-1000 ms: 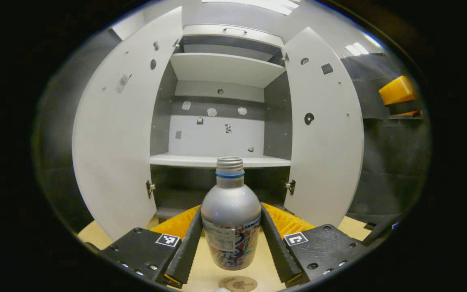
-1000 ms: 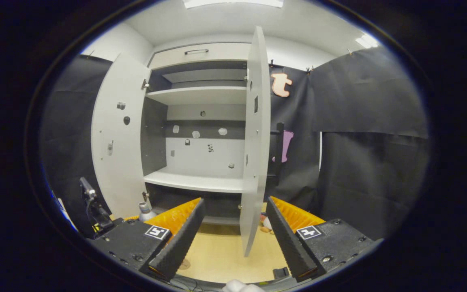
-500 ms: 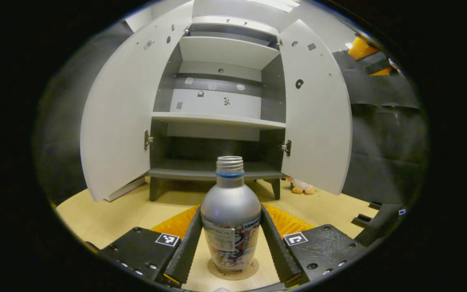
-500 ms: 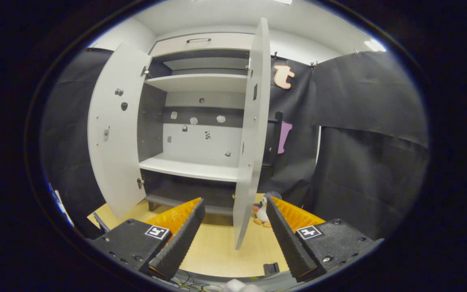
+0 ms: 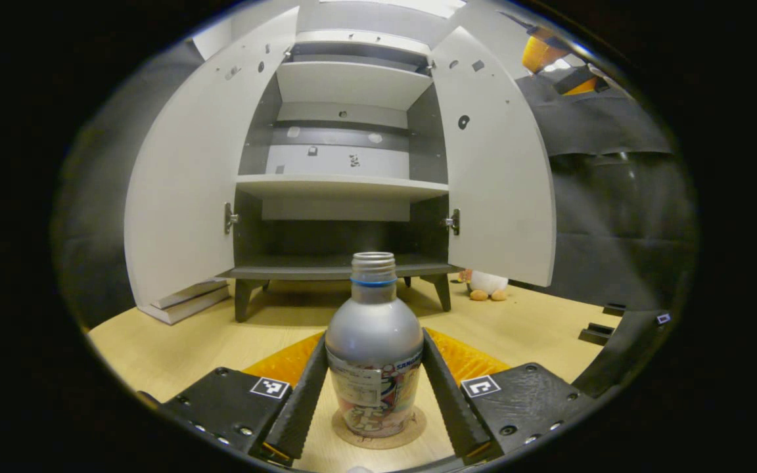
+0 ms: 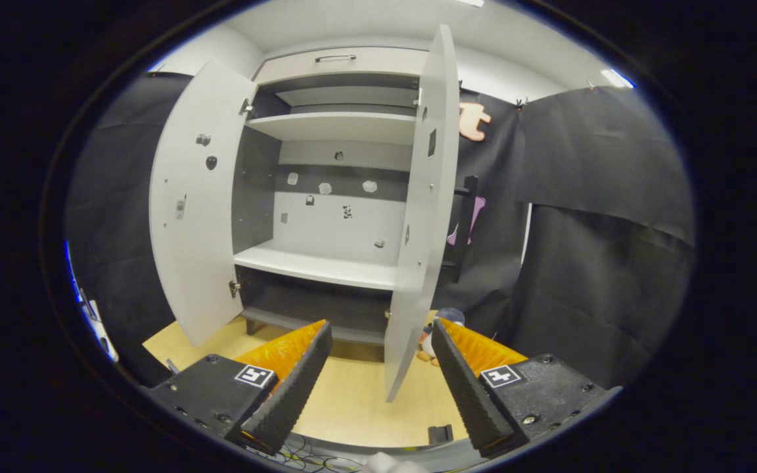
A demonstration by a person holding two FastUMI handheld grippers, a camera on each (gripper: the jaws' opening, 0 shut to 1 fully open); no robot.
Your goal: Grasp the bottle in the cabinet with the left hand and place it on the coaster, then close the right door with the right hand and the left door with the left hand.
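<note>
Upright on the coaster [image 5: 378, 435], the bottle [image 5: 374, 355] sits clamped in the left claw [image 5: 376, 394]; right claw [image 6: 378, 381] wide.

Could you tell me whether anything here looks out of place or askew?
Nothing stands out: the bottle stands upright on the coaster between the left gripper's fingers. A plush toy lies on the floor beside the cabinet.

No words or numbers can be made out. The bottle [image 5: 374, 328] between the fingers of the left tongs [image 5: 374, 341] wears a printed label [image 5: 370, 393]; its lettering is small, curved and partly hidden. Each body of the left tongs carries a square black-and-white coded marker [image 5: 270, 387], and so does each body of the right tongs [image 6: 381, 325], one marker [image 6: 253, 376] a side: patterns, not letters.
</note>
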